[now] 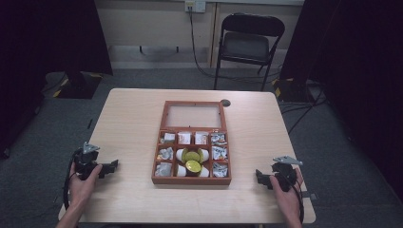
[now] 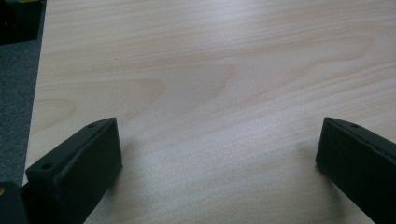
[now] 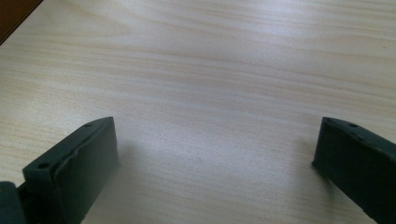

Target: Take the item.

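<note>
With the wooden compartment box (image 1: 191, 178) sitting mid-table (image 1: 133, 118), lid up, well apart from both hands, I'd bring the left claw (image 1: 110, 166) and right claw (image 1: 259, 175), each gaping wide and empty, slowly inward toward its near edge.

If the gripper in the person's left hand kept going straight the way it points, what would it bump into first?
Probably the left wall of the open wooden compartment box. The left gripper, jaws open, points across bare light wooden table towards it, though the exact line is hard to judge.
</note>
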A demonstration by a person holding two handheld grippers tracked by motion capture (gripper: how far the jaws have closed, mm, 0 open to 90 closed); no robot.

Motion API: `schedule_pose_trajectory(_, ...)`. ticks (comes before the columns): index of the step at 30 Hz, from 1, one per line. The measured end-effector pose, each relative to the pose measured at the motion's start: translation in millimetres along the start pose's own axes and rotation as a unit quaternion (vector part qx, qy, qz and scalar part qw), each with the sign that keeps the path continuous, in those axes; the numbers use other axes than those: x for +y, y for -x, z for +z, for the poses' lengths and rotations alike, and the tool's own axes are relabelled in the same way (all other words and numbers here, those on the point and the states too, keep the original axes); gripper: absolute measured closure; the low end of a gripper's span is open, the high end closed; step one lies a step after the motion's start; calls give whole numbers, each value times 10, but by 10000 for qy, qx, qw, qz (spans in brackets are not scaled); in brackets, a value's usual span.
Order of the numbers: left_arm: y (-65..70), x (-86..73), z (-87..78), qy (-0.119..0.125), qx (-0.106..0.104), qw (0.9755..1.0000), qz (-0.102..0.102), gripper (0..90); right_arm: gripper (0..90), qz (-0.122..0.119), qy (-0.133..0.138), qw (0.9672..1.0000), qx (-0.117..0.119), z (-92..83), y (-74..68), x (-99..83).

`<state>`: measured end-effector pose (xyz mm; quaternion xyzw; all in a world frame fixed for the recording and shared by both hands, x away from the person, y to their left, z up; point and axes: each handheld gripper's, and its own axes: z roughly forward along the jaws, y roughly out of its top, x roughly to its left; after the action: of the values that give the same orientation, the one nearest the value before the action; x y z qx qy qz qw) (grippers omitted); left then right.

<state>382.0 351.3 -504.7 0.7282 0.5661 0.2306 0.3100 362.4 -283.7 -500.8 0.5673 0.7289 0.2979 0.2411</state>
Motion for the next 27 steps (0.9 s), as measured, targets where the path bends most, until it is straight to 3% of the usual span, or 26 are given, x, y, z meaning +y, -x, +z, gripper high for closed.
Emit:
schedule_pose_trajectory(9, -1, -3, -14, 7, -28, 10000, 2, 13, 0, 2, -2, 10000, -1, 0, 0, 0)
schedule_pose_trajectory(16, 2, -10, -58, 109, -48, 9999, 49, 156, 0, -1, -3, 10000, 1, 0, 1, 1)
schedule_pose_trajectory(21, 9, -13, -85, 23, -85, 9999, 109, 167, 0, -1, -2, 10000, 0, 0, 0, 1)
schedule_pose_trajectory(27, 41, -5, -113, 63, -274, 9996, 84, 184, 0, -6, -2, 10000, 0, 0, 1, 1)
